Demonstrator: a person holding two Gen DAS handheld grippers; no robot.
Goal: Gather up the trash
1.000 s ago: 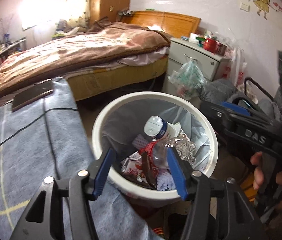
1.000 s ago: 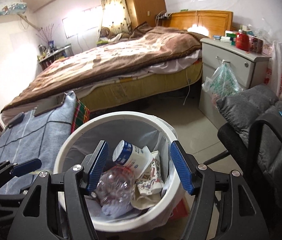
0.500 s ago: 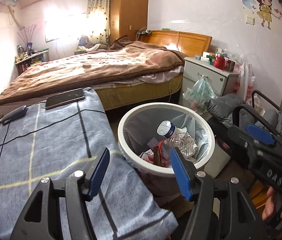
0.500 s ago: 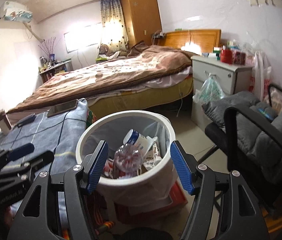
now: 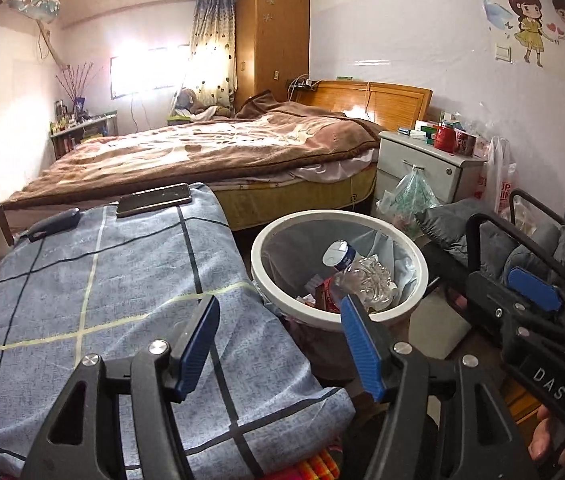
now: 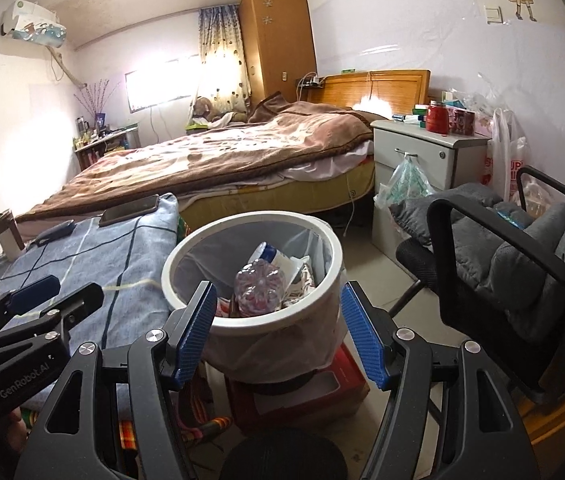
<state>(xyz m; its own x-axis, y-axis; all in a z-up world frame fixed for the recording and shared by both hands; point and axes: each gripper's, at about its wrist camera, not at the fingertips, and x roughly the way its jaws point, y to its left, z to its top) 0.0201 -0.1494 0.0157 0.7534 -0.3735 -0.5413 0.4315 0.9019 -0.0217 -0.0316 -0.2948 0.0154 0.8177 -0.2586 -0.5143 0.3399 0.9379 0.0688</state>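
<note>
- Bin (image 6: 332, 256) on floor, just right of surface (image 5: 82, 292); chair (image 6: 502, 248) to bin's right.
- In bin: bottle (image 6: 258, 290) in front, cup (image 6: 272, 256) behind it.
- Phone (image 5: 154, 199) at surface's far edge.
- Bed (image 5: 210, 148) behind surface and bin; nightstand (image 5: 426, 168) right of bed, bag (image 5: 410, 194) hung on its front.

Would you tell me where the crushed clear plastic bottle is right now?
The crushed bottle lies on top of the rubbish inside the white bin, between the blue-covered table and grey chair.

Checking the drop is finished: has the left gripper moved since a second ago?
Yes. The left gripper has pulled back and up from the trash bin, which now looks smaller and farther.
</note>
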